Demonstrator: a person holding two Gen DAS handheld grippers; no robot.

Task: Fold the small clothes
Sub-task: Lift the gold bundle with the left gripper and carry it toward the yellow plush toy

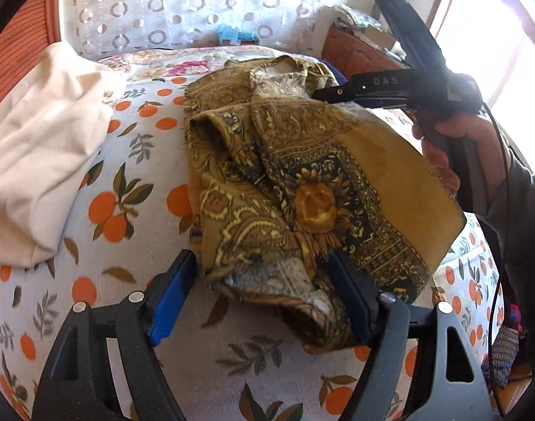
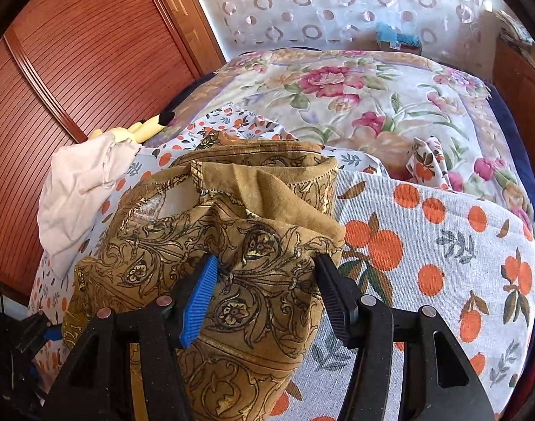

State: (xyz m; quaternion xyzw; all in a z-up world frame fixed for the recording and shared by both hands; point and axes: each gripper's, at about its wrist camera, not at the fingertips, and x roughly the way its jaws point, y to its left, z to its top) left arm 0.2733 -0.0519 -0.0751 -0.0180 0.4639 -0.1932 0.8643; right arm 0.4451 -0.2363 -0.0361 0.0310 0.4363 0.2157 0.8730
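Folding ochre patterned scarf (image 1: 302, 189) | lies crumpled on orange-print bed sheet (image 1: 144, 147) | soft, light, floppy; take hemmed corners | left tool (image 1: 264, 298) spread around bunched end | right tool (image 2: 264, 301) straddles fabric, grip unclear

The mustard-gold garment (image 1: 302, 189) with dark paisley and flower print lies crumpled on the bed, over the sheet with oranges (image 1: 134, 189). It is partly folded, with a plain ochre band along its right edge. Its near end is bunched and shows a pale grey inside. A cream-white cloth (image 1: 39, 161) lies in a loose heap to the left of it, apart from it.
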